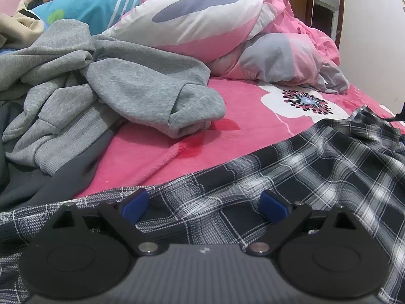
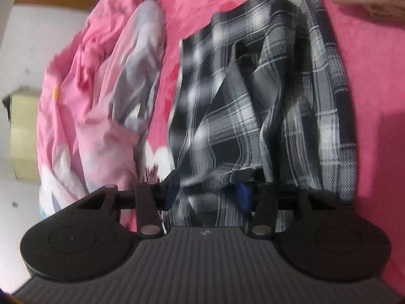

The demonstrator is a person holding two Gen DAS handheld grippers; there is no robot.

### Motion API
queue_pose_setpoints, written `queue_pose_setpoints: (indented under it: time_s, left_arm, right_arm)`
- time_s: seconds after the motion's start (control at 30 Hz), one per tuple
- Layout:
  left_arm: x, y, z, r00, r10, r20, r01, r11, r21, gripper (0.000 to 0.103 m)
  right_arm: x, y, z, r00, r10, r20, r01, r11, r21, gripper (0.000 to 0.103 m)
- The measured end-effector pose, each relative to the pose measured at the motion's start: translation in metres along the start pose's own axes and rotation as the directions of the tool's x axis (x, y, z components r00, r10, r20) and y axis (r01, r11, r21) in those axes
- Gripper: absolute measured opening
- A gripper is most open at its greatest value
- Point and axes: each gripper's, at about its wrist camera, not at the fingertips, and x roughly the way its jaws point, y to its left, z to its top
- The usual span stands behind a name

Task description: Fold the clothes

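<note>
Two hand-held grippers work the plaid shirt: our left hand-held gripper gapes at lower centre; our right hand-held gripper looks apart around its edge. Next, we pinch and fold.

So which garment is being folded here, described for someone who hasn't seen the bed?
Start at the pink floral blanket that covers the bed. At its near edge, under the left gripper, lies the plaid shirt, thin woven cloth in black, grey and white checks. The grey hoodie heaped to its left is plain, thick fleece with ribbed hems, and the pink duvet bunched behind is puffy.
</note>
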Motion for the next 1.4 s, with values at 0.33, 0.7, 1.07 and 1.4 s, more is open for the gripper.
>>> queue_pose_setpoints:
  time_s: [0.33,0.7,1.07,1.4]
  left_arm:
    - [0.001,-0.001,-0.001,1.000,0.003,0.003,-0.003,1.000,0.006,0.096]
    - [-0.001,0.003,-0.002,1.000,0.009,0.020,-0.008,1.000,-0.018,0.094]
    - [-0.004,0.007,-0.001,0.999,0.038,0.030,-0.036,0.998,-0.048,0.088]
    - [-0.003,0.006,-0.001,0.999,0.048,0.026,-0.047,0.998,-0.039,0.088]
  right_arm:
    - [0.022,-0.007,0.027,0.990,0.000,0.143,-0.010,0.998,0.070,0.019]
    - [0.014,0.053,0.065,0.952,0.038,0.303,0.028,0.977,-0.210,0.002]
    - [0.022,0.089,0.108,0.902,0.031,0.431,0.113,0.946,-0.305,0.001]
    - [0.074,0.087,0.124,0.893,-0.035,0.448,0.198,0.925,-0.323,0.001]
